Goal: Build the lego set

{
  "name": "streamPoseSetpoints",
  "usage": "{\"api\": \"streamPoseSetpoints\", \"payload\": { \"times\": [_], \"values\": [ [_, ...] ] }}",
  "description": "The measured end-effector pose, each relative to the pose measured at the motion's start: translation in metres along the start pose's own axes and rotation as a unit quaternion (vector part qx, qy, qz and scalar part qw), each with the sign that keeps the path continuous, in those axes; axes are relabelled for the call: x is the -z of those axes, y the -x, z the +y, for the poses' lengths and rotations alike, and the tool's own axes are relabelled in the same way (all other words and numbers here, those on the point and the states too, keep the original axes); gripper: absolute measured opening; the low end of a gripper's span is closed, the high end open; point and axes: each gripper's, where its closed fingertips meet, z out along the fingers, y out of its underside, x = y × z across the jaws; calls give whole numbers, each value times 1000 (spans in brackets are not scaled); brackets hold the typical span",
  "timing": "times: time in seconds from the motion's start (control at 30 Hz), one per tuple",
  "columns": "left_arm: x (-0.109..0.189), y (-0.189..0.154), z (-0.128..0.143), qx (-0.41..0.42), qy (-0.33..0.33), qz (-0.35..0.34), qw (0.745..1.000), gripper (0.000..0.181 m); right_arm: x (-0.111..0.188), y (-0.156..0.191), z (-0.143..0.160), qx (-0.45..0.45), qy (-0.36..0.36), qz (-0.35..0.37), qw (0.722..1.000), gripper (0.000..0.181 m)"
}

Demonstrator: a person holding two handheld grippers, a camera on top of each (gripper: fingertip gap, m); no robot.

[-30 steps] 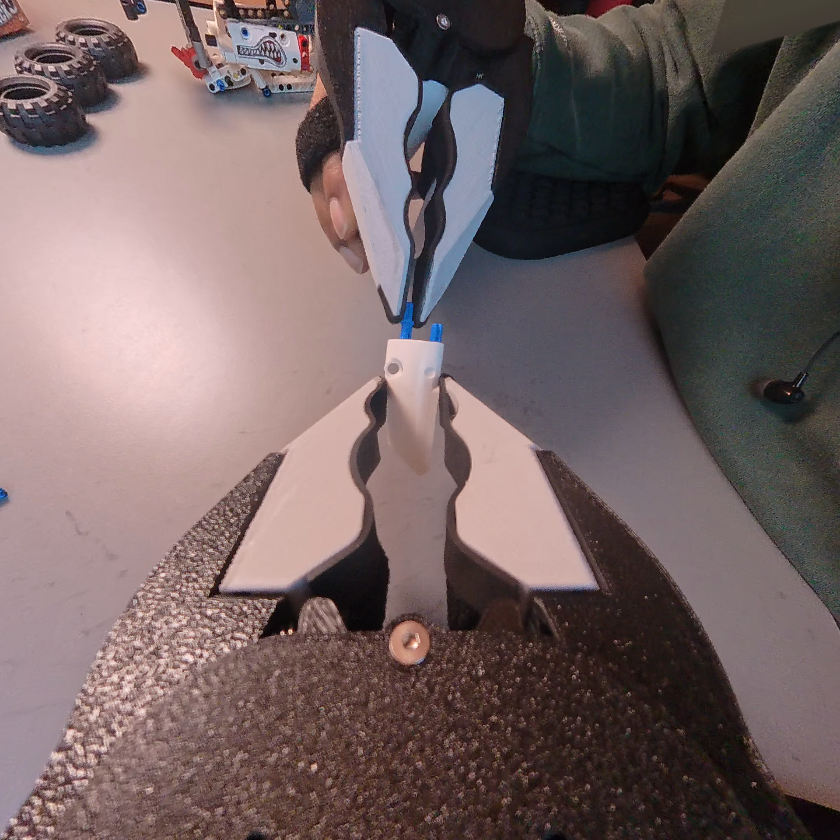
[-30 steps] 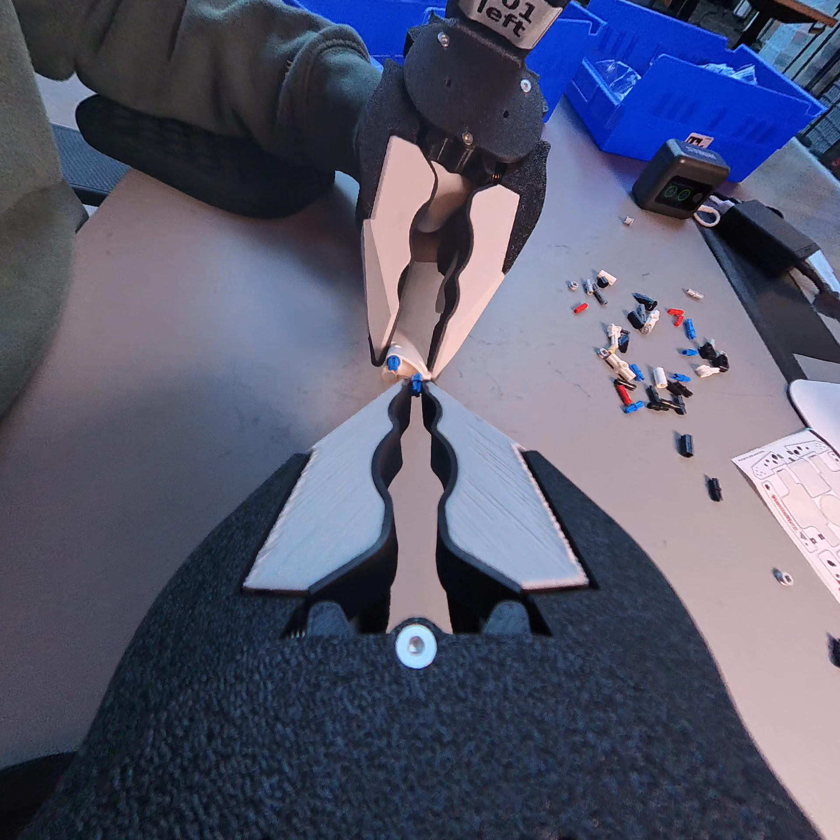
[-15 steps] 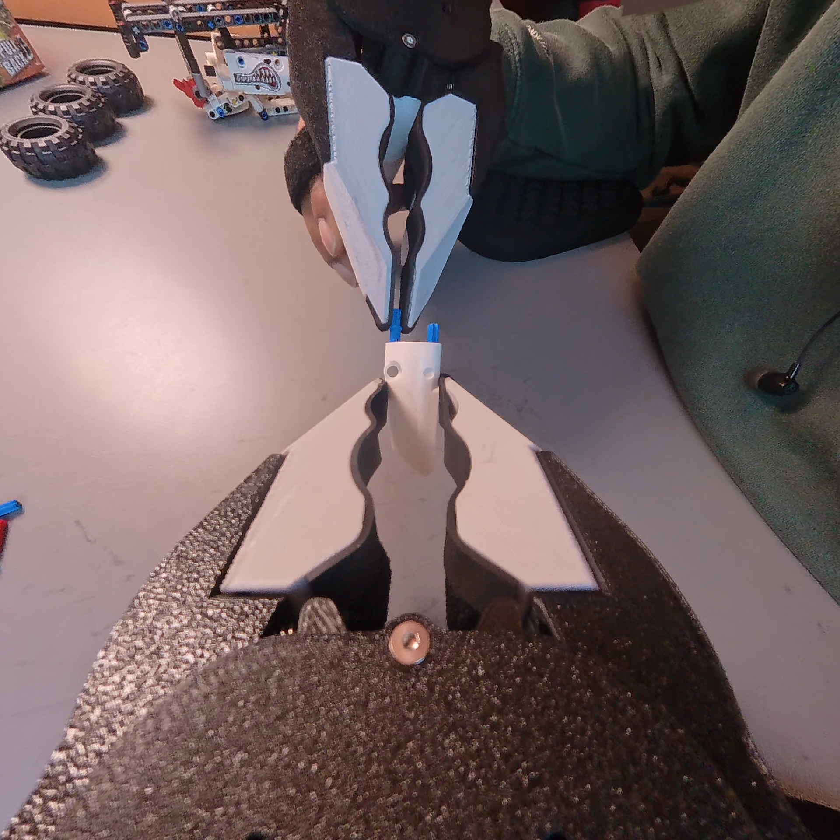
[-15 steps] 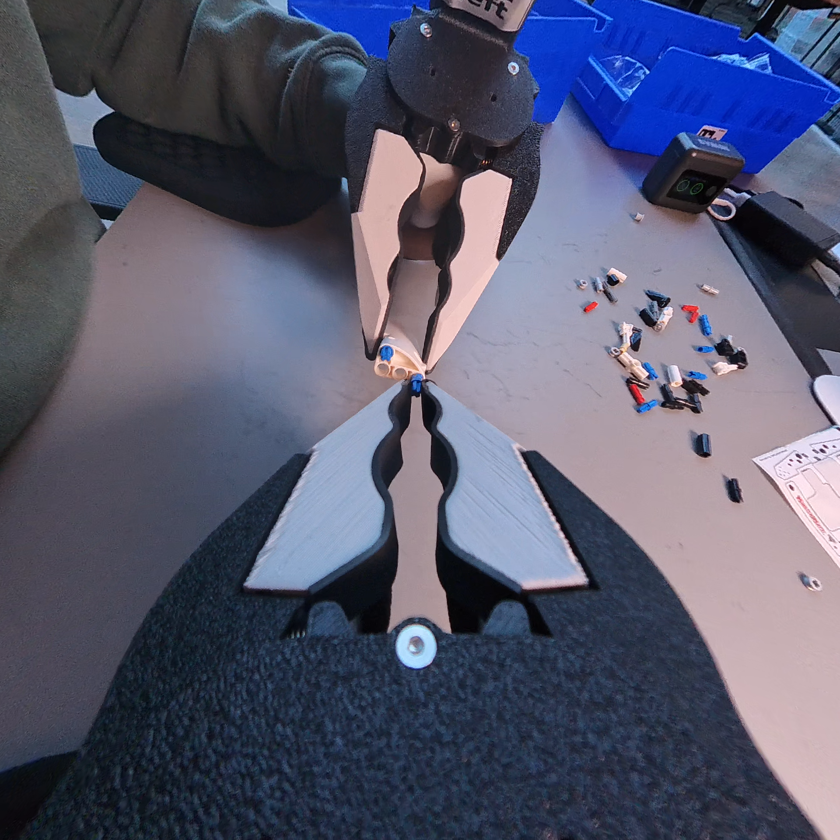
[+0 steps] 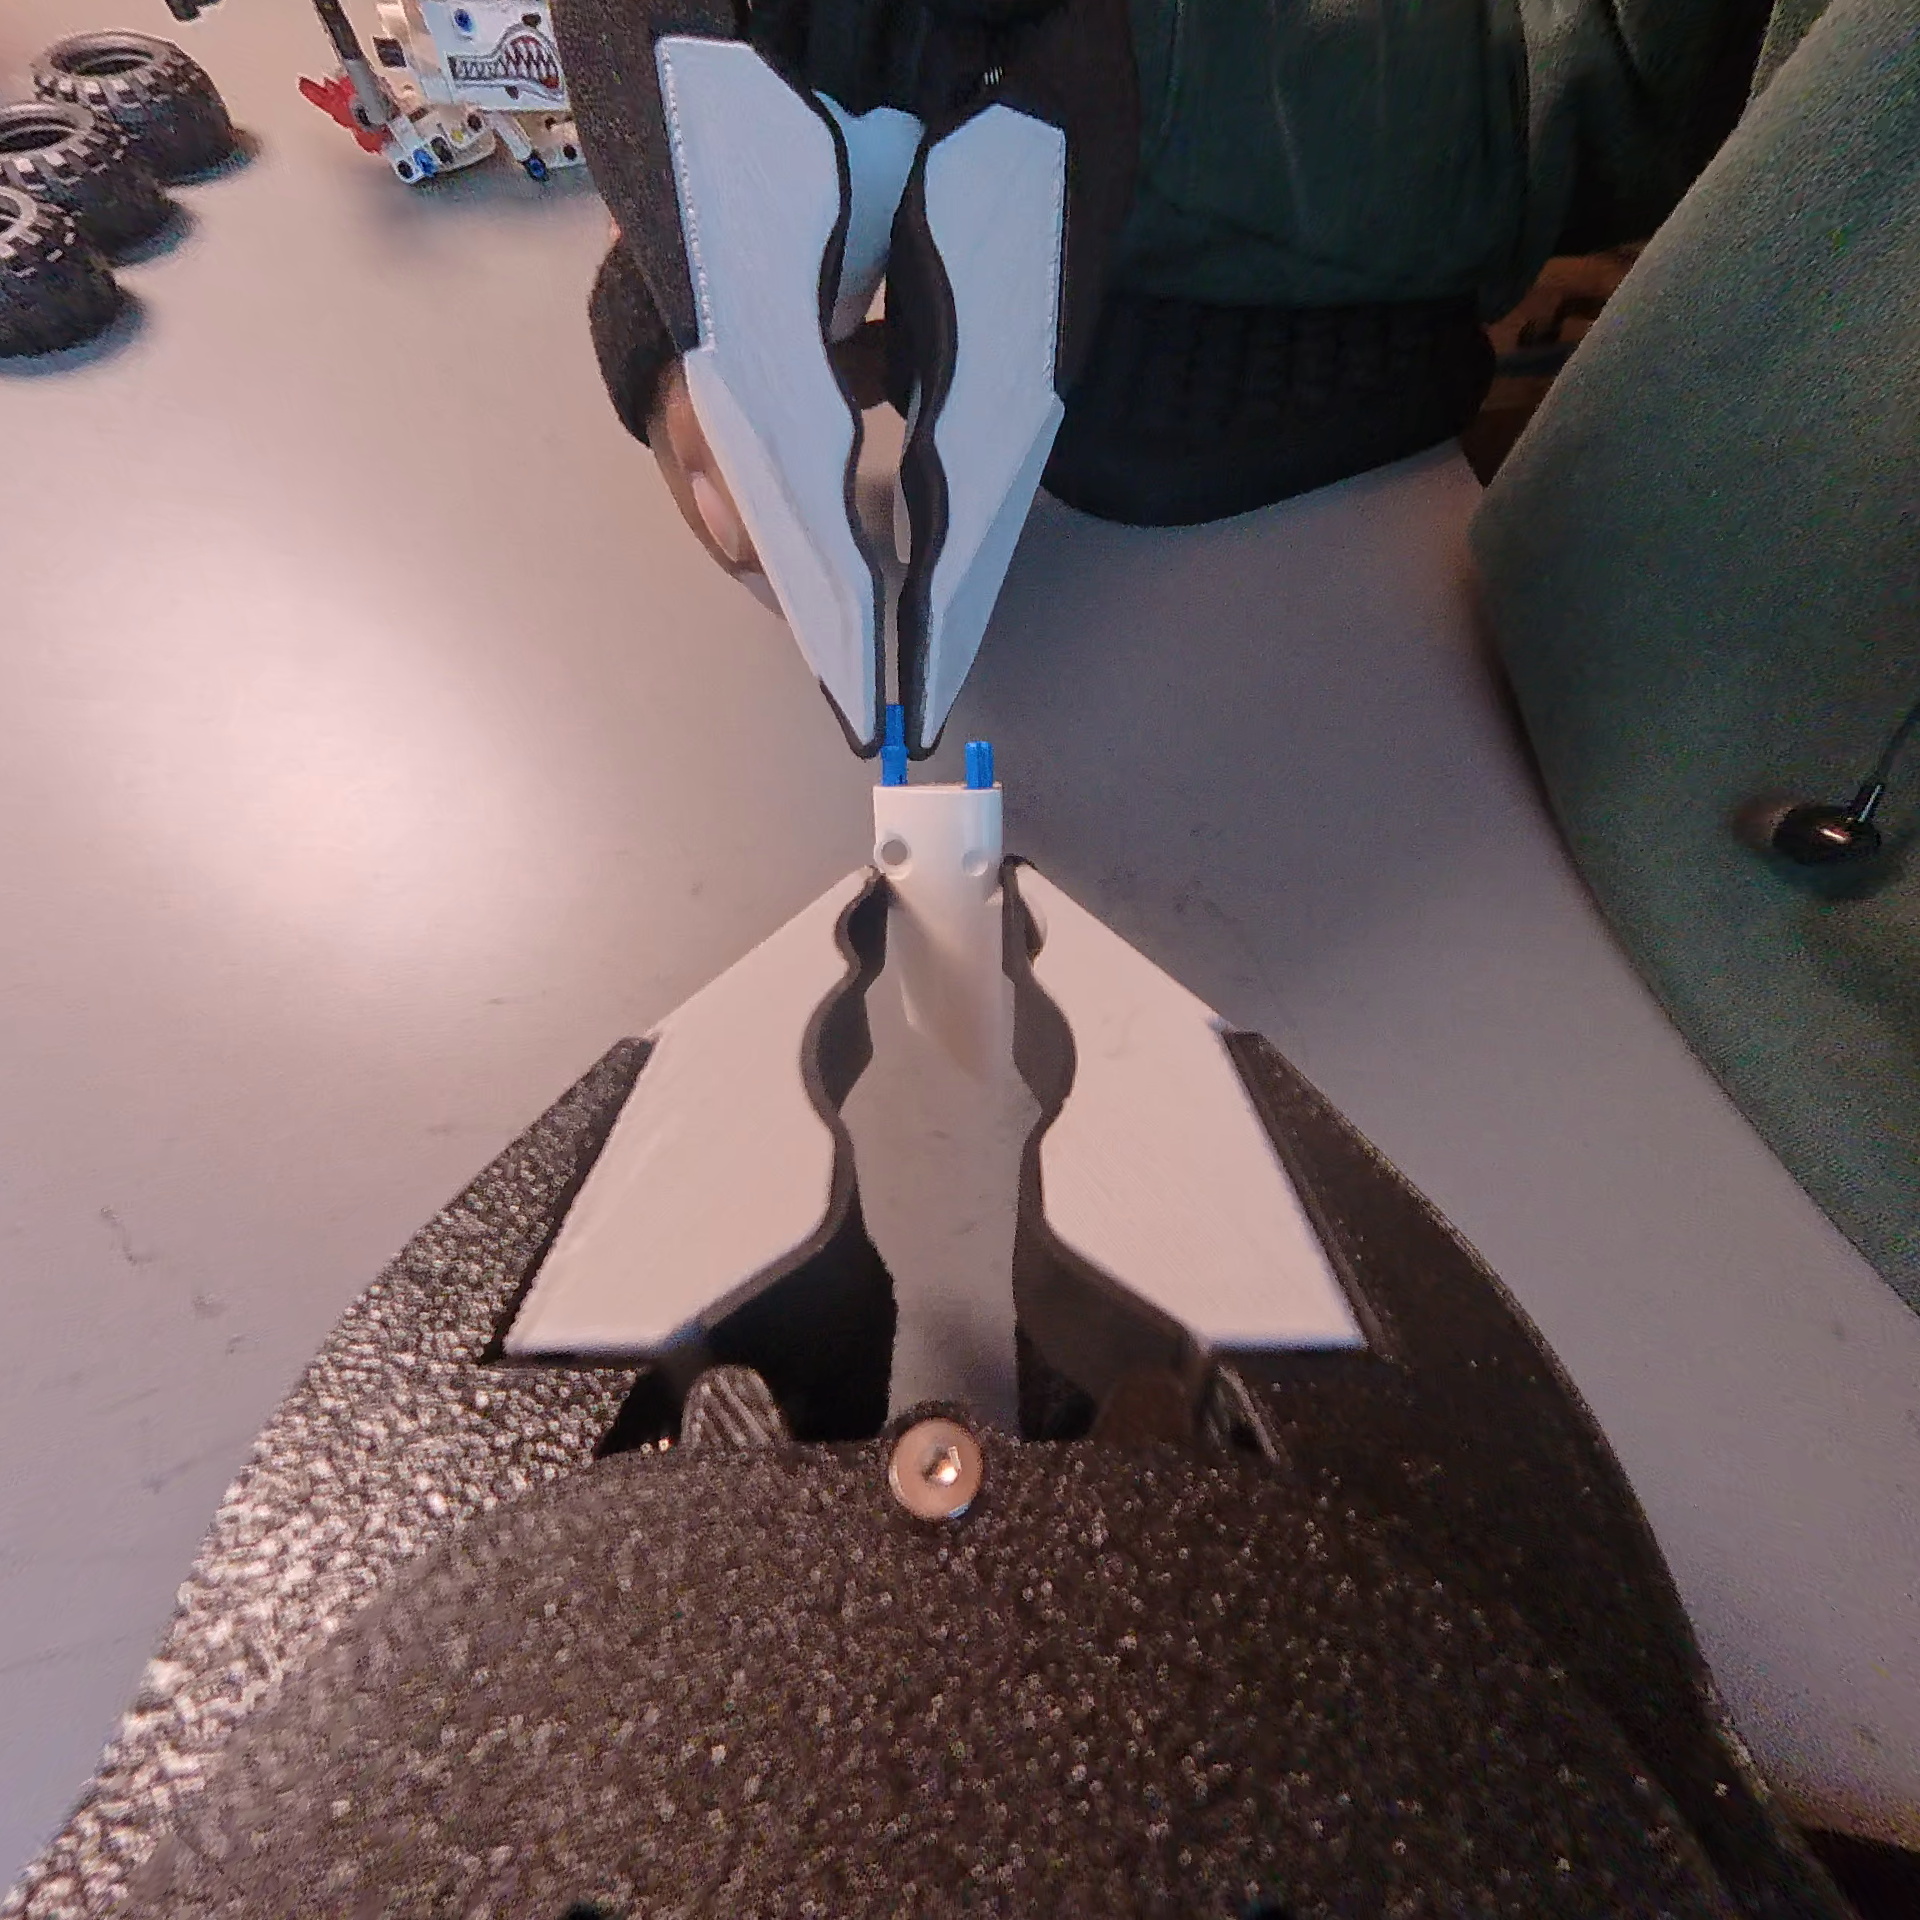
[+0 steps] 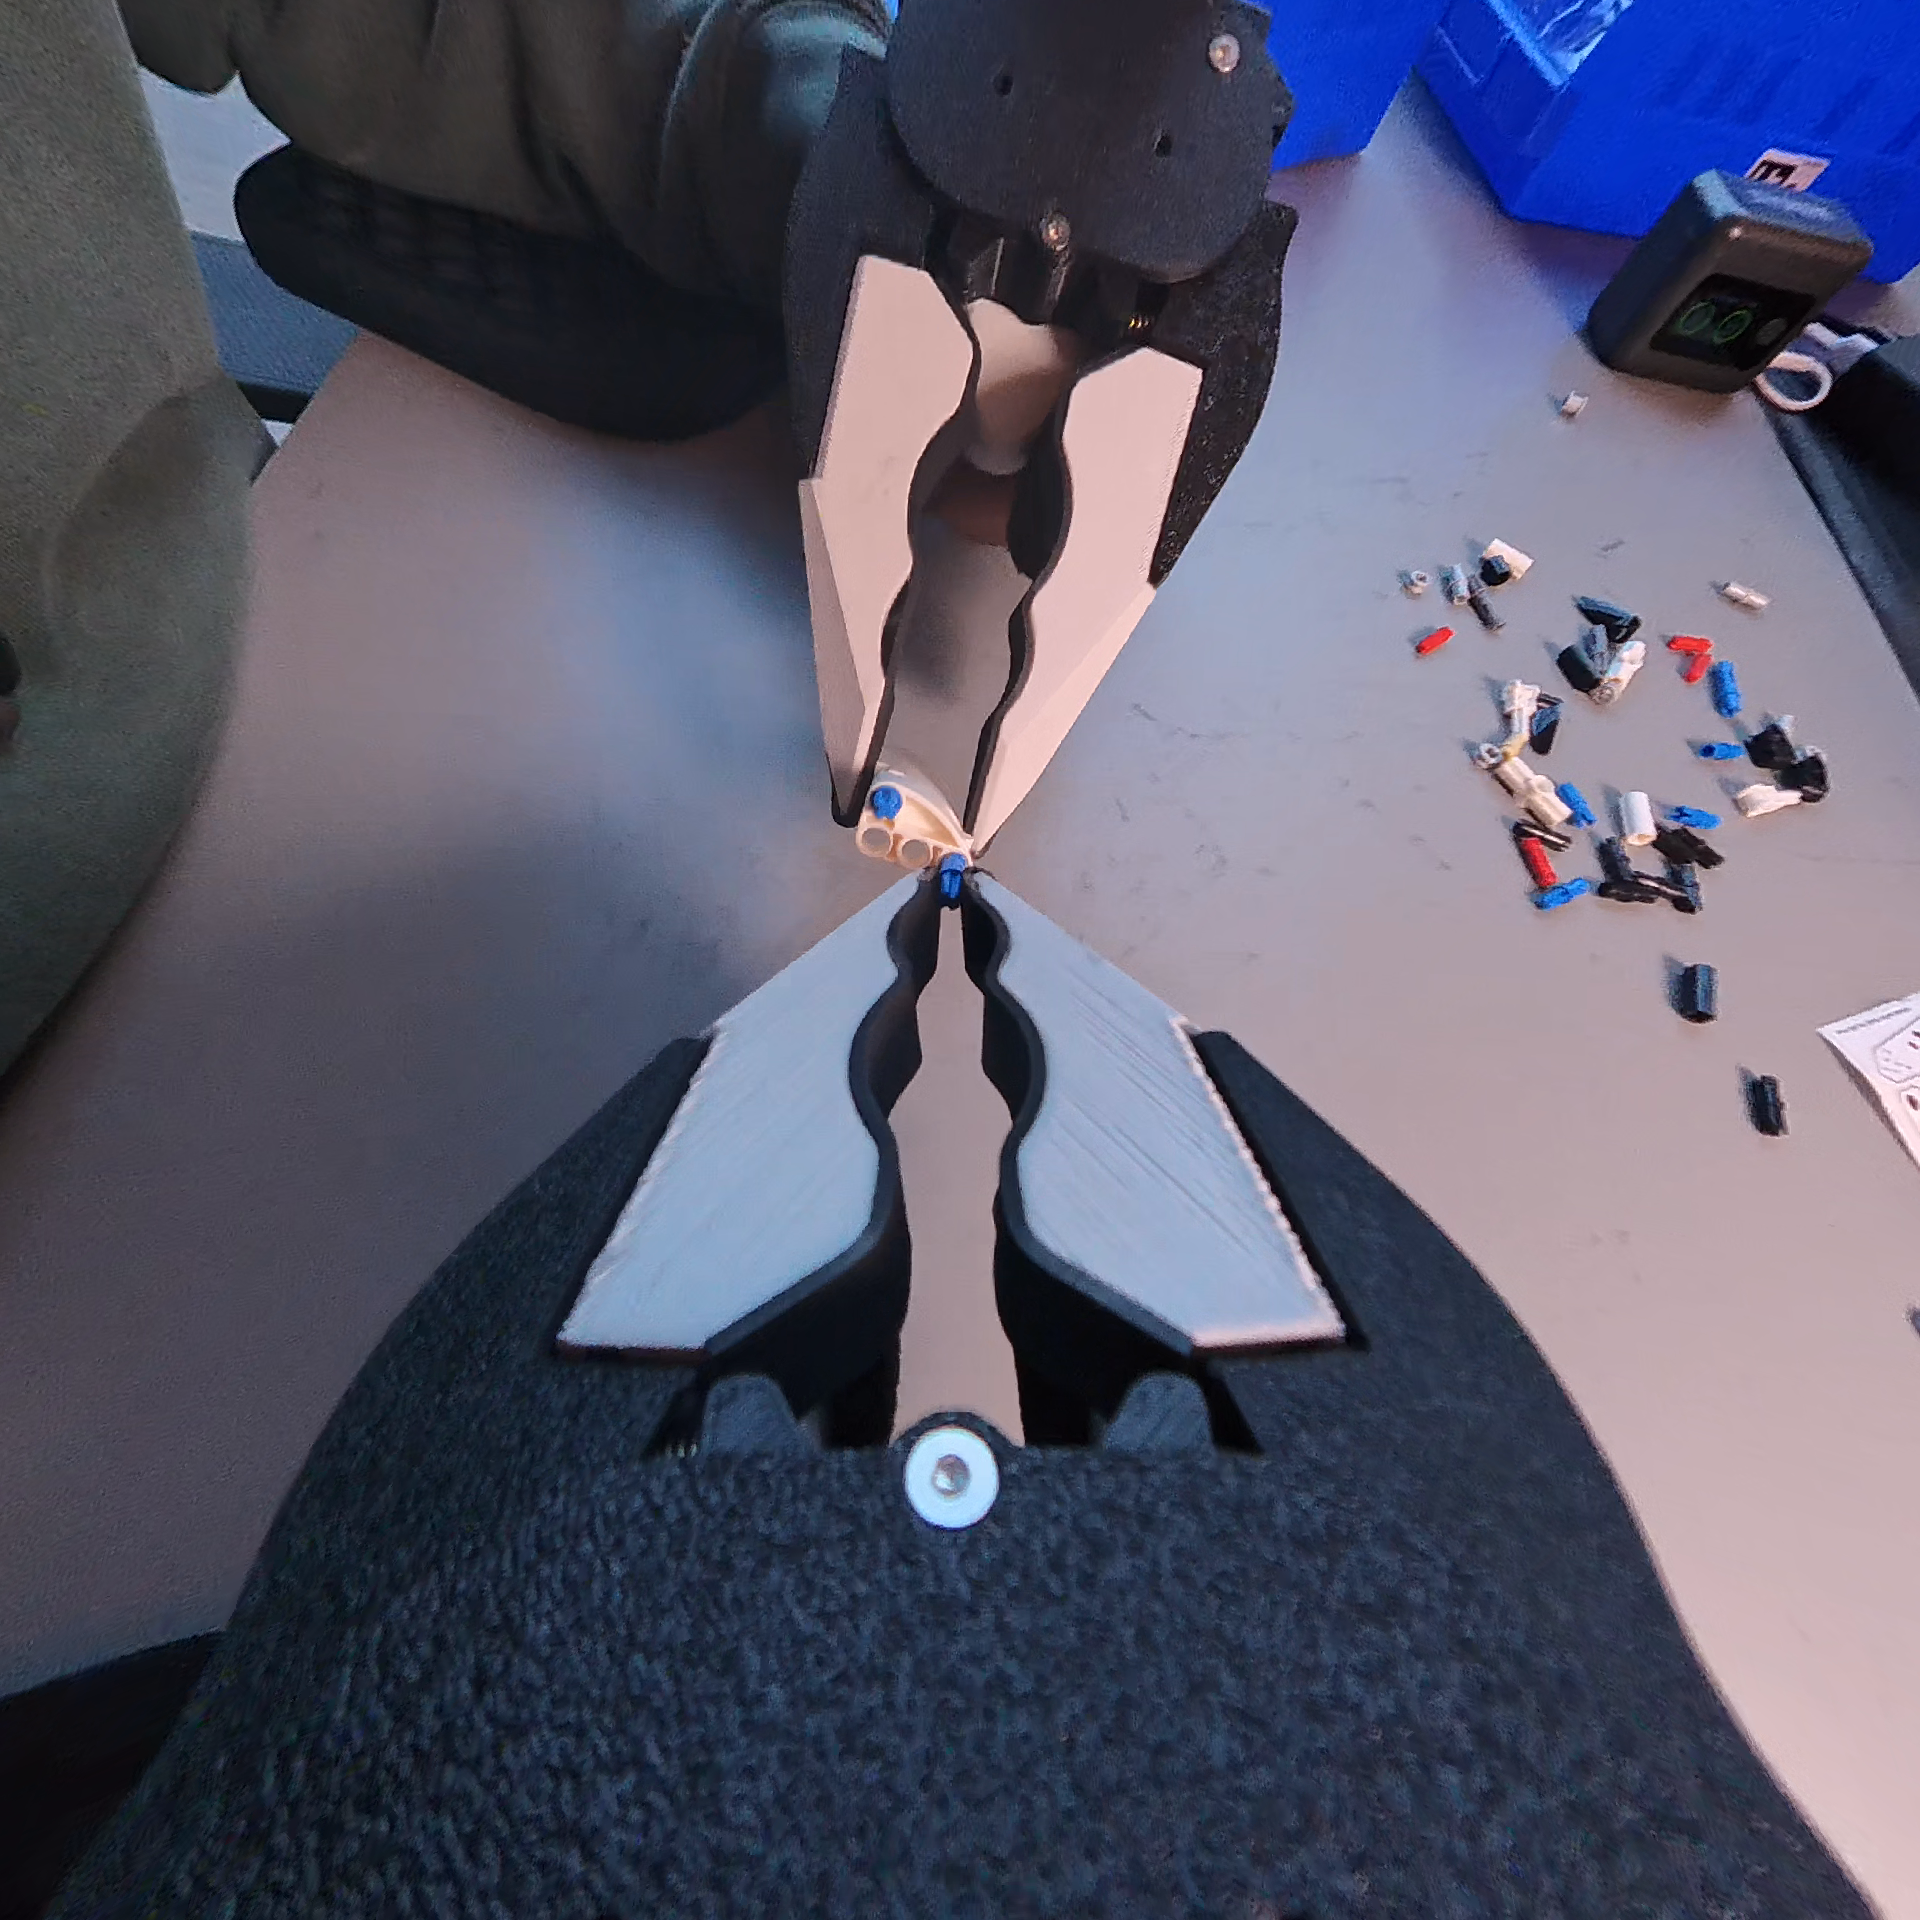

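Observation:
My left gripper (image 5: 940,878) is shut on a white curved lego panel (image 5: 940,904) and holds it above the grey table. Two blue pins stick out of the panel's far end. My right gripper (image 6: 948,883) is shut on the left blue pin (image 5: 891,750), which sits in the panel. The second blue pin (image 5: 978,764) stands free beside it. In the right wrist view the left gripper (image 6: 914,816) faces me with the white panel (image 6: 909,831) at its tips, and the gripped pin (image 6: 948,871) shows between my tips.
Black tyres (image 5: 73,208) and a partly built white lego model (image 5: 468,83) lie far left. A scatter of small lego parts (image 6: 1600,748), an instruction sheet (image 6: 1886,1070), a black device (image 6: 1730,281) and blue bins (image 6: 1662,104) are to the right. A person's green sleeves are close by. Left and right tips are no more than a few centimetres apart.
Both grippers have kept their grip and stayed tip to tip. The right gripper's tips have come slightly closer onto the panel, and the views have shifted a little.

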Motion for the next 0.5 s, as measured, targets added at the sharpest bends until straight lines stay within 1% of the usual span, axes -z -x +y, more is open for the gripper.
{"api": "streamPoseSetpoints", "payload": {
  "times": [0.17, 0.33, 0.4, 0.5],
  "values": [
    [-9, -3, 17, -15, 59, -3, 998, 20, -10, 9, 18, 10, 50, -19, 999, 2],
    [-12, 4, 31, -16, 101, -26, 994, 20, -20, 6, 29, 15, 54, -2, 998, 3],
    [-10, 8, 28, -5, 91, -37, 995, 20, -20, 1, 27, 25, 44, 20, 999, 3],
    [1, 11, 12, 20, 26, -30, 999, 21, -12, -8, 11, 15, -13, 46, 999, 3]
  ]
}}
